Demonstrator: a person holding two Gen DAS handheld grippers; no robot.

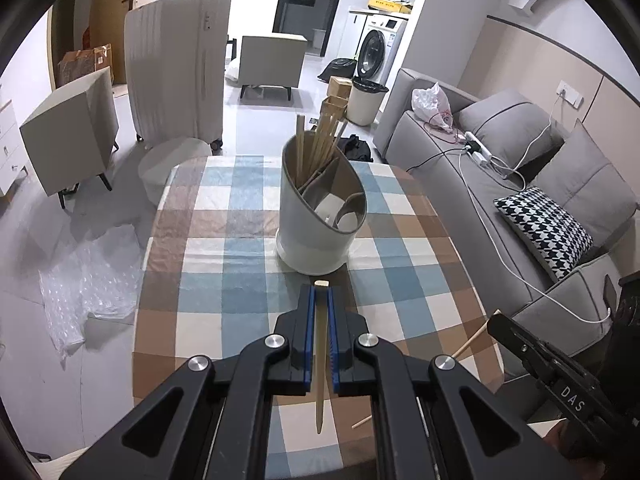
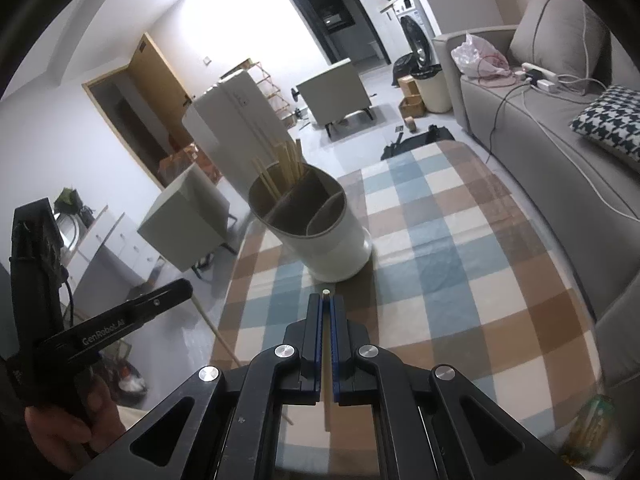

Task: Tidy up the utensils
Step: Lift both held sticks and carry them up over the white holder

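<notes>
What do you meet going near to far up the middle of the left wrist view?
Left gripper shut on a wooden chopstick → white divided utensil holder with bundled chopsticks → white bin with black liner → white front-loading washing machine.

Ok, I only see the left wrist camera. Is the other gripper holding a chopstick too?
Observer: Yes. The right gripper is shut on a chopstick, with its tip poking out front.
Kid: How many spaces are in the holder?
Observer: The holder shows three; the chopsticks stand in the leftmost.
Kid: Anything I'm missing on the table?
Observer: A green thing, too blurred to name, sits at the near right edge of the table.
</notes>
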